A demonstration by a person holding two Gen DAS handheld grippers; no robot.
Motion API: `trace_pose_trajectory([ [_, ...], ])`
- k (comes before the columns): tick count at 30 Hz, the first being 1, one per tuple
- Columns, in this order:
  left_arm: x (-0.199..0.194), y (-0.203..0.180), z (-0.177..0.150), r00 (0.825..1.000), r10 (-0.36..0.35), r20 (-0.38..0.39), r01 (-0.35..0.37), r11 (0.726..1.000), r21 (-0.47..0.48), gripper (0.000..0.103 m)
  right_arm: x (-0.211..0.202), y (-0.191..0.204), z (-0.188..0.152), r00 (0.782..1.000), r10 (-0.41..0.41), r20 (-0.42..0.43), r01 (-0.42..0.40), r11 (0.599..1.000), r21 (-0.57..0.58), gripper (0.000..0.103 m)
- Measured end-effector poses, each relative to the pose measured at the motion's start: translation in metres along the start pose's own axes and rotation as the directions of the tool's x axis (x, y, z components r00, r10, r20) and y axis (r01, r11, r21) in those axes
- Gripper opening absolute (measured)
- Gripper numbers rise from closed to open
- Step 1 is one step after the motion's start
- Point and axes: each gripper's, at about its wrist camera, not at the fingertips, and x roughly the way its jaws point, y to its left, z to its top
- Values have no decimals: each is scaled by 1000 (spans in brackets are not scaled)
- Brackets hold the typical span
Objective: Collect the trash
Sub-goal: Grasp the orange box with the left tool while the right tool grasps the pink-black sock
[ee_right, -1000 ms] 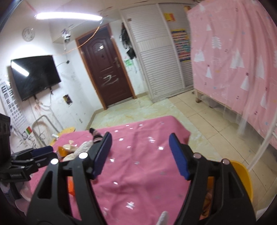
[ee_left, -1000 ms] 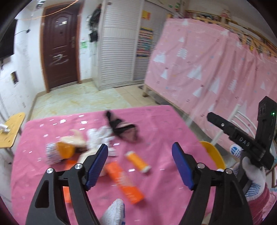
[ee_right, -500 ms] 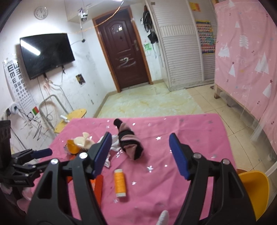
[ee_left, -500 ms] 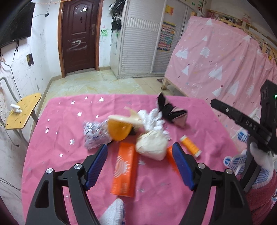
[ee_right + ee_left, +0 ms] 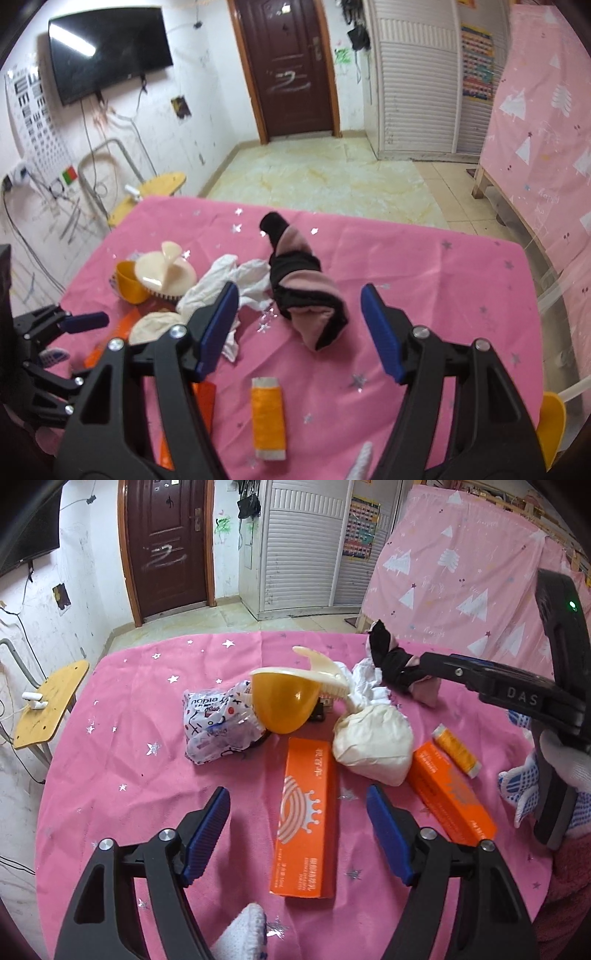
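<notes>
Over the pink table [image 5: 110, 709] your left gripper [image 5: 298, 812] is closing around nothing above the near orange box [image 5: 306, 819], while your right gripper [image 5: 299, 321] gapes empty beside the far sock [image 5: 303, 291].

Spool [image 5: 456, 750] right of box [image 5: 308, 819]

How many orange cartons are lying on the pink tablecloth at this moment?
2. One orange carton lies lengthwise between the left hand-held gripper fingers. The second orange carton lies to its right, beside the white bundle. Others may be hidden under the pile.
</notes>
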Motion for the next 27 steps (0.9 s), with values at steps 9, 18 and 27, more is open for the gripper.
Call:
trace_pose_trajectory([
  [9,5,-1,-3,1000,-2,-13,2,1000,16,36,24,1,1,998,-17,-55,17,1000,3,66],
  [18,4,-4,-5,1000,21,-3,-21,1000,4,16,29,-4,2,998,5,-61,-3,999,33,38],
  [27,-19,0,-5,999,23,37,-22,999,-28,16,-9,1,1,999,0,46,-1,1000,31,34],
])
